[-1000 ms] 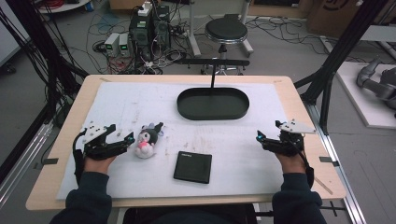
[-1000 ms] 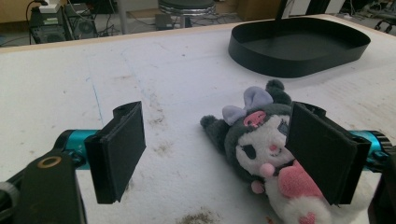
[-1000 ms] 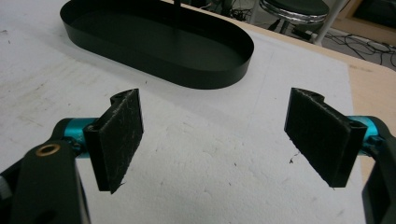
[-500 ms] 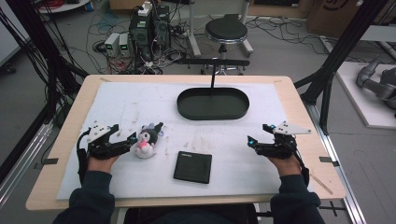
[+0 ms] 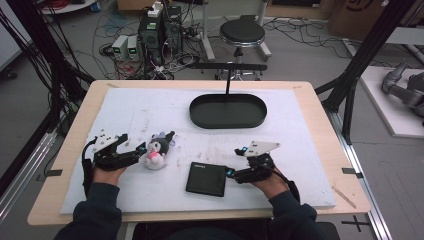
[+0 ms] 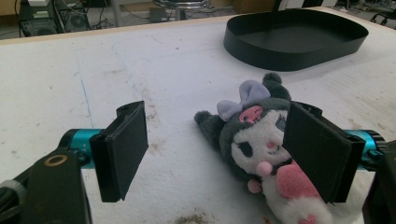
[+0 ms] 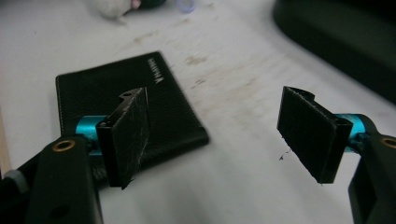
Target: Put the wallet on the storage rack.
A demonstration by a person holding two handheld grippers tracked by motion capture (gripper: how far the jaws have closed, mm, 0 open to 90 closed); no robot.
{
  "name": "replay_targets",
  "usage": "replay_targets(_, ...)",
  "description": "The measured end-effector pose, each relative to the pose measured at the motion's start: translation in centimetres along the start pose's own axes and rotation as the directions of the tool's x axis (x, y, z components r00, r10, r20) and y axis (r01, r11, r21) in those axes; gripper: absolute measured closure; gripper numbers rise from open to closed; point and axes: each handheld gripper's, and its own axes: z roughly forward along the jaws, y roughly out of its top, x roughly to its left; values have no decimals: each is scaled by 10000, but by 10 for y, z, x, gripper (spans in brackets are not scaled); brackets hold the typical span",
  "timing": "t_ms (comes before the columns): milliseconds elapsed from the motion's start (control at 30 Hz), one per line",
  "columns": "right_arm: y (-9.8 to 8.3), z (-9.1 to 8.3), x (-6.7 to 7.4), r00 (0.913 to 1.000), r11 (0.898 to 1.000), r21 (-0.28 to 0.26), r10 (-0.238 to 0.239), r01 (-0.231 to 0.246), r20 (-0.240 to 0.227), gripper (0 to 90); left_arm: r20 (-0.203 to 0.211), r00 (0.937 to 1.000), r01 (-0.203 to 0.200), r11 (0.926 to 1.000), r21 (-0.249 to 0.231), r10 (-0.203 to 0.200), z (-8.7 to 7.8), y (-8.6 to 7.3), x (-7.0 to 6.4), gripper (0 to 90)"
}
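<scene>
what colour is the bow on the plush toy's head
Pale purple, on the plush toy; clearest in the left gripper view.

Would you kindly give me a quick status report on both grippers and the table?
Left gripper open, jaws closing around plush toy. Right gripper open, jaws closing, at black wallet's edge. Black tray beyond; nothing in the way.
</scene>
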Motion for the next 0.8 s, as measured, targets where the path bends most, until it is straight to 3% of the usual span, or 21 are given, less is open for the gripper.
replay_targets(133,-1,33,11,9967,9938,1043,-293,372,-763,306,18,10000,-20,10000,66,20,0,-1,-1,223)
replay_targets(200,-2,38,12,9961,9919,1179,-371,465,-806,308,31,10000,-6,9999,107,6,0,-2,-1,223)
replay_targets(333,-3,43,4,9922,9923,1236,145,10,-1242,308,28,10000,35,9999,120,-35,0,-2,0,223)
replay_targets(367,-4,45,0,9864,9902,1355,552,-342,-1547,307,20,10000,47,9999,127,-47,0,-2,0,224)
replay_targets(400,-4,45,0,9864,9902,1355,552,-342,-1547,307,16,10000,54,9999,145,-54,0,-3,0,224)
replay_targets(467,-4,45,-3,9790,9897,1371,664,-401,-1925,399,35,10000,72,9999,149,-72,0,-3,1,225)
replay_targets(533,-4,44,-2,9772,9879,1462,796,-510,-1969,434,44,10000,60,9999,153,-61,0,-3,1,226)
replay_targets(633,-4,38,-9,9761,9864,1401,1114,-857,-1868,659,6,10000,70,9998,162,-70,0,-3,2,229)
replay_targets(800,-2,30,-13,9785,9883,1200,1142,-942,-1718,811,-6,9999,104,9997,204,-103,0,-3,3,230)
